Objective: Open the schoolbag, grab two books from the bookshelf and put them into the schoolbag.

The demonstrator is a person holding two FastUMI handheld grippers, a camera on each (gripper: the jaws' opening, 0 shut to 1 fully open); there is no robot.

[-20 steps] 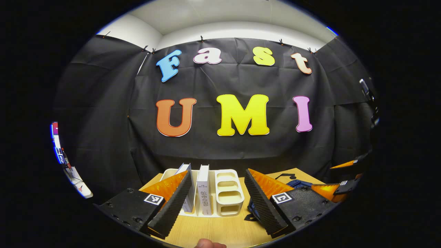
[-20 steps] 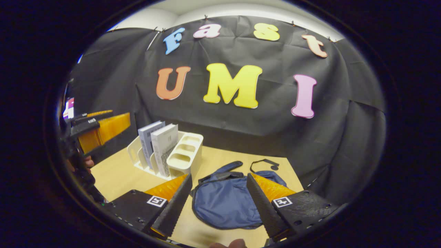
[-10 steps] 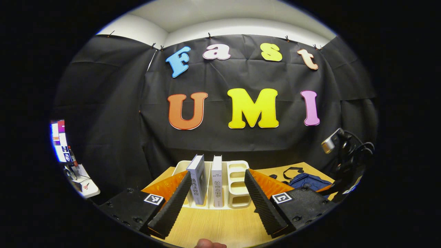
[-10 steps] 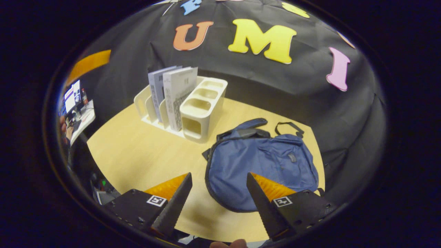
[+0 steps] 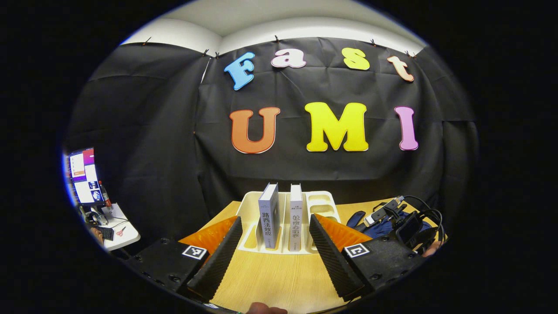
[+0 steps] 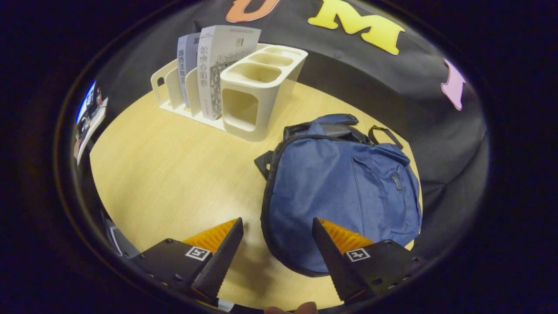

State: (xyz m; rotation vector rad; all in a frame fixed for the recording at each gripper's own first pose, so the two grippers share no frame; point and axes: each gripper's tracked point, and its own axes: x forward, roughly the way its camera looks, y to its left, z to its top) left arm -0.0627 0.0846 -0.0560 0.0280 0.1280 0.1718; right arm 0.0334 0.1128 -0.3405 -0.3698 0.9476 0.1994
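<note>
Chinese titles down the spines of two books in the bookshelf; square coded markers on both grippers.

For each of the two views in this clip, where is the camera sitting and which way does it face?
Left gripper view: rides on the left tongs, low over the table, facing the bookshelf with two upright books; its own open fingers show, plus the right tongs farther off.
Right gripper view: rides on the right tongs, higher up and tilted down at the schoolbag; its own open fingers show.
Shared: bookshelf, both books, table, schoolbag.
</note>
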